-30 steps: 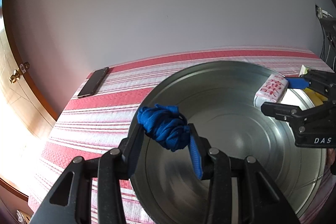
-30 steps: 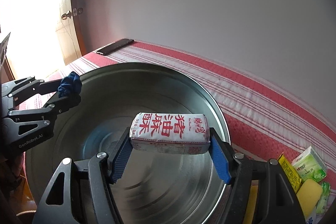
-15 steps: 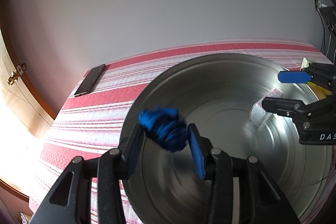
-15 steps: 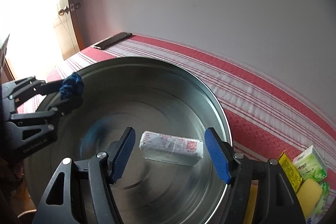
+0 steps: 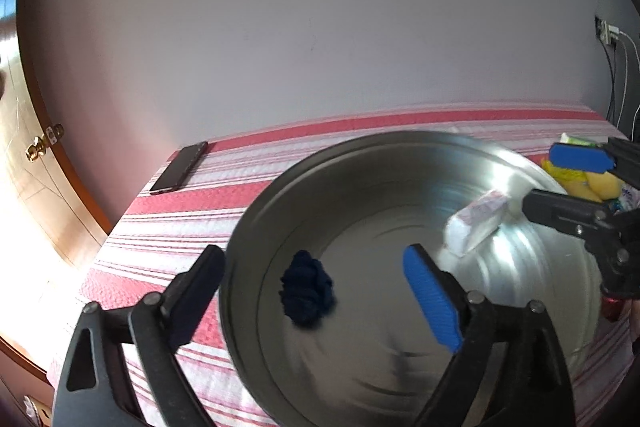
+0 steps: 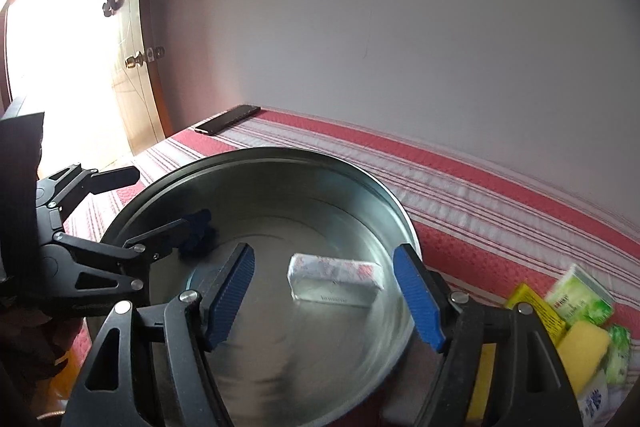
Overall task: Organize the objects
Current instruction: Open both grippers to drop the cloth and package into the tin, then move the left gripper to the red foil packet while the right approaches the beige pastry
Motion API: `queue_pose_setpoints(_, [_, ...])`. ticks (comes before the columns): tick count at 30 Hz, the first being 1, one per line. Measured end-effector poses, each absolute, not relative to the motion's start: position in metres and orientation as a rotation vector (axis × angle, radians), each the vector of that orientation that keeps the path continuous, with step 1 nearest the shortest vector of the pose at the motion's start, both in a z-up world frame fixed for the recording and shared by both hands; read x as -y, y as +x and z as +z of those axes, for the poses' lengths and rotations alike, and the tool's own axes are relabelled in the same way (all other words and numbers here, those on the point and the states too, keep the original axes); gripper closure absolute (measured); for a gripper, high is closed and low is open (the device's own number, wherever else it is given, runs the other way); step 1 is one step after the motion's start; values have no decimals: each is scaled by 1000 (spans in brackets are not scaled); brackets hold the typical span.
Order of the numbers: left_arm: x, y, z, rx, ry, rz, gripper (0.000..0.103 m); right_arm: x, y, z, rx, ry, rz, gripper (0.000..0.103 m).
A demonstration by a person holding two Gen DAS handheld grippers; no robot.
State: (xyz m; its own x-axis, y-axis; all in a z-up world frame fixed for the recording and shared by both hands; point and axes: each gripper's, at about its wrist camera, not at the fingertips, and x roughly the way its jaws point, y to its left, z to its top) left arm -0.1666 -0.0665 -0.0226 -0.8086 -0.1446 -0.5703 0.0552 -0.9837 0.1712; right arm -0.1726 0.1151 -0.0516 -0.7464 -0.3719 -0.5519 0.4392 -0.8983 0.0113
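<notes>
Both items are now seen inside the metal basin (image 5: 256,227), which serves as the collecting spot for loose objs. on the striped bed cover (image 5: 168,227). The blue cloth wad (image 5: 306,291) is lying on the basin floor w/ nothing pressed on it; the left gripper (image 5: 316,287) is spread wide, jaws opening, pads well clear of the wad. The white snack pack (image 6: 335,279) is lying flat on the basin floor btwn the right gripper (image 6: 324,295) pads, untouched; those jaws are opening too.

Vs. one sec ago: the wad was pinched above the rim and the pack was clamped; both are released since.

More packets (image 6: 576,303) are left beside the basin, prob. next. A phone (image 5: 179,167) is lying at the far corner.
</notes>
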Motion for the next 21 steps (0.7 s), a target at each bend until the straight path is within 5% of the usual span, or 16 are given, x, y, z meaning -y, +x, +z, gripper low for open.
queue_pose_setpoints(21, [-101, -95, -25, 343, 852, -3209, 3, -319, -56, -91, 122, 810, -2974, 20])
